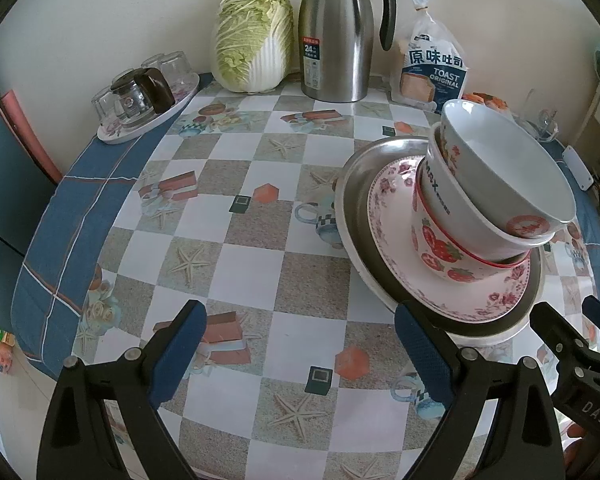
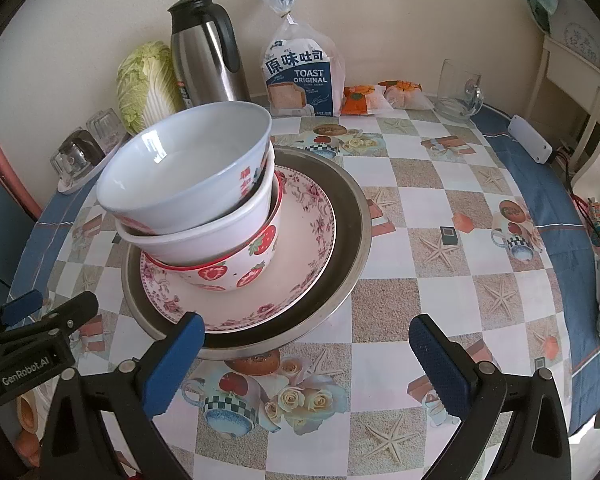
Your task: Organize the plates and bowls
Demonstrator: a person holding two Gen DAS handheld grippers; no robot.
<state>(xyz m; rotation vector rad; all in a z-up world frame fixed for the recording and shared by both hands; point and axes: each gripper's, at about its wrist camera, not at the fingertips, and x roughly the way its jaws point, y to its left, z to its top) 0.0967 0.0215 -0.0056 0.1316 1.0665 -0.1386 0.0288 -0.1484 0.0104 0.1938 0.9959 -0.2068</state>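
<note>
Gaping jaws, both grippers (image 1: 300, 344) (image 2: 306, 356) empty

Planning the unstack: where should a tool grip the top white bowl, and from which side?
Pinch the rim of the top white bowl on its raised, far-right side, one finger inside, one outside. It sits tilted in the bowl below, so that edge stands free and the wall is thin. Probably easiest for the right tool, open and empty, coming over the floral plate.
</note>
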